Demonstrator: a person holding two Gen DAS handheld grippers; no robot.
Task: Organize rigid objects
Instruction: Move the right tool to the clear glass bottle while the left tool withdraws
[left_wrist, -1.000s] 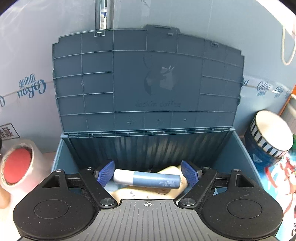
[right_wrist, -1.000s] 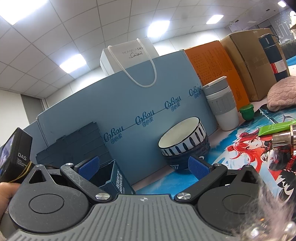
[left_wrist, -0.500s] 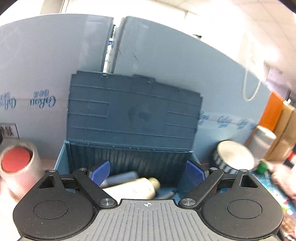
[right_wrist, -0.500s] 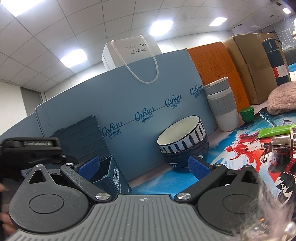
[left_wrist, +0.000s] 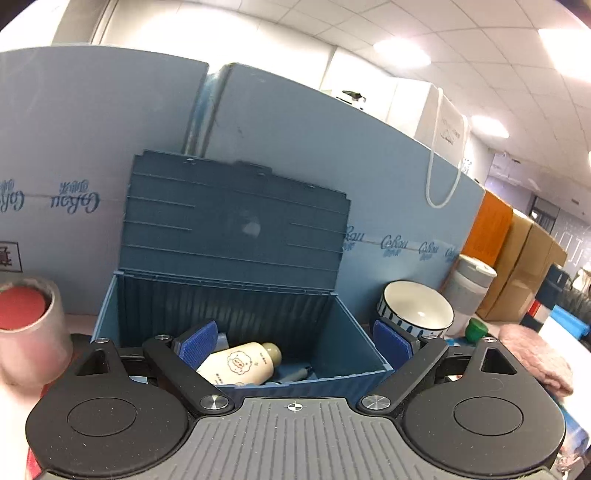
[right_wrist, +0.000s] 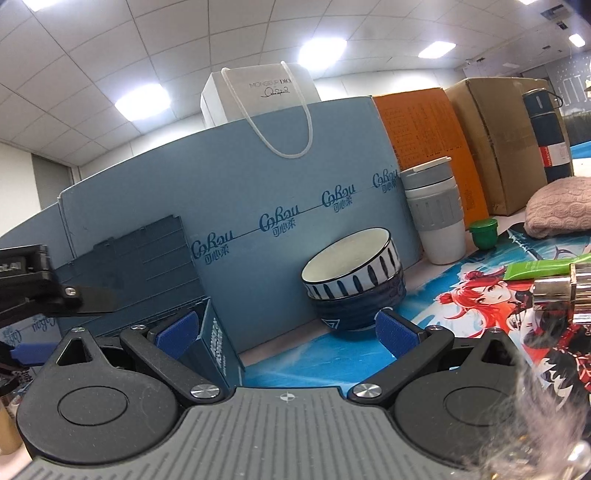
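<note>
A blue plastic storage box (left_wrist: 354, 343) stands open with its lid (left_wrist: 236, 218) upright against the blue panel. Inside lie a cream bottle (left_wrist: 240, 363) and a dark pen-like item (left_wrist: 295, 374). My left gripper (left_wrist: 293, 341) is open and empty, raised just before the box's front. My right gripper (right_wrist: 286, 330) is open and empty, low over the printed mat, with the box's corner (right_wrist: 218, 343) by its left finger. The left gripper's body (right_wrist: 37, 288) shows at the right wrist view's left edge.
Stacked striped bowls (right_wrist: 352, 273) and a grey-white cup (right_wrist: 437, 218) stand by the panel, with a green cap (right_wrist: 484, 230), green tube (right_wrist: 543, 267), metallic item (right_wrist: 561, 295) and pink cloth (right_wrist: 561, 205). A tape roll with a red centre (left_wrist: 27, 325) stands left of the box.
My left gripper has lifted and pulled back out of the box, leaving the blue-and-white tube inside, out of sight now. The right gripper has barely moved.
</note>
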